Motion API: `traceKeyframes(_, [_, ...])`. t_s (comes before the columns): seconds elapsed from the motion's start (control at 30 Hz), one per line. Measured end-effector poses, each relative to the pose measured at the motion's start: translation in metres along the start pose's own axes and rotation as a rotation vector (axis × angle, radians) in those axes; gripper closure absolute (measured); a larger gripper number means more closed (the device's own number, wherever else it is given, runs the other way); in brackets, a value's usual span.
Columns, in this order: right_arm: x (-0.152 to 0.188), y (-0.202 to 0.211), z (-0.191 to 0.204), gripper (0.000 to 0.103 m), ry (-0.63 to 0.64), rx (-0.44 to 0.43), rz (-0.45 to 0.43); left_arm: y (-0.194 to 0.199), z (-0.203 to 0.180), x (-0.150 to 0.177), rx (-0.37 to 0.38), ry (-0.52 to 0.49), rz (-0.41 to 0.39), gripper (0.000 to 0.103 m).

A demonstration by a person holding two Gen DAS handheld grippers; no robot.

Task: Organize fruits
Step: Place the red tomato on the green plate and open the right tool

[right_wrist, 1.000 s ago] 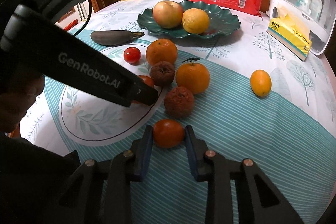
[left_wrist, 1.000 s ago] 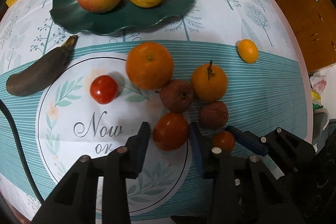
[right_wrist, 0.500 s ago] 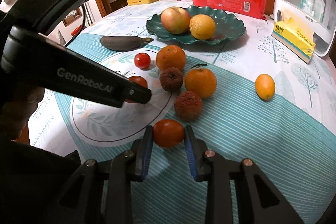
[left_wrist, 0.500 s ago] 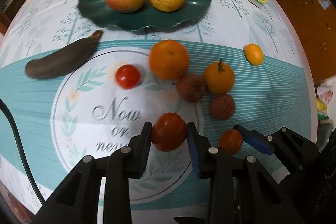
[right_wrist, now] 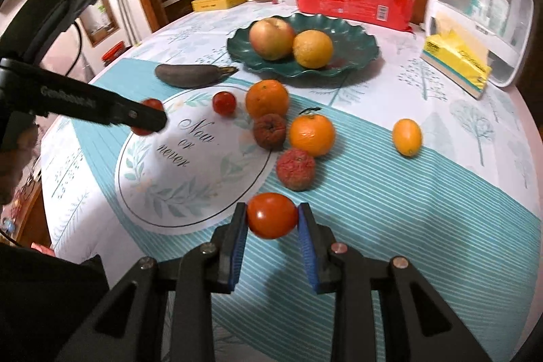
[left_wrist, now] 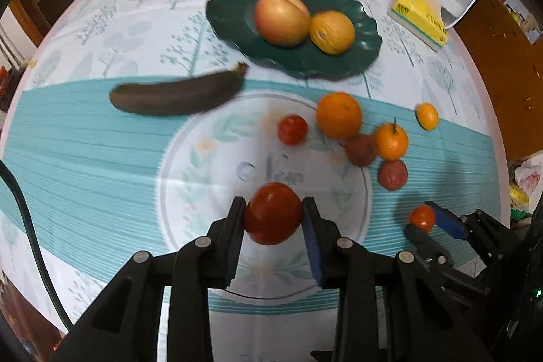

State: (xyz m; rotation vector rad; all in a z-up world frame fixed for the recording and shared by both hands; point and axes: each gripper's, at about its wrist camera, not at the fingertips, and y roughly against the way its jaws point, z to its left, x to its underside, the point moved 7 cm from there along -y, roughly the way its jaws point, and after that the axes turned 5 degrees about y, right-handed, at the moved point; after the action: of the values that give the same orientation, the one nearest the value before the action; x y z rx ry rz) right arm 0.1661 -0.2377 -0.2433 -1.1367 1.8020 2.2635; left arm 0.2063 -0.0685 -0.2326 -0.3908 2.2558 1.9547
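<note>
Both grippers pinch tomatoes: left gripper (left_wrist: pixel 273 219) clamps the big tomato (left_wrist: pixel 273 212), right gripper (right_wrist: pixel 271 219) the small tomato (right_wrist: pixel 271 214). Ahead of both lie loose oranges (right_wrist: pixel 311 134); farther ahead, the green plate (left_wrist: pixel 356 56) holds an apple (left_wrist: pixel 281 17).

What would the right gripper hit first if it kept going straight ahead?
The right gripper, shut on a tomato, points at the lychee just ahead; it looks lifted, so it may pass over.
</note>
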Motion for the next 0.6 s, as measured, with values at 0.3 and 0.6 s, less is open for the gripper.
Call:
traceKeyframes(0.3, [-0.026,0.011,-0.013,0.073,-0.072,0.122,-0.013,0.026,0.030,-0.056,0.023,-0.069,-0.064,0.071])
traceKeyframes(0.6, [-0.075,0.012,-0.039,0.073,-0.149,0.243,-0.055,0.034,0.044,-0.115,0.043,-0.135,-0.101,0.071])
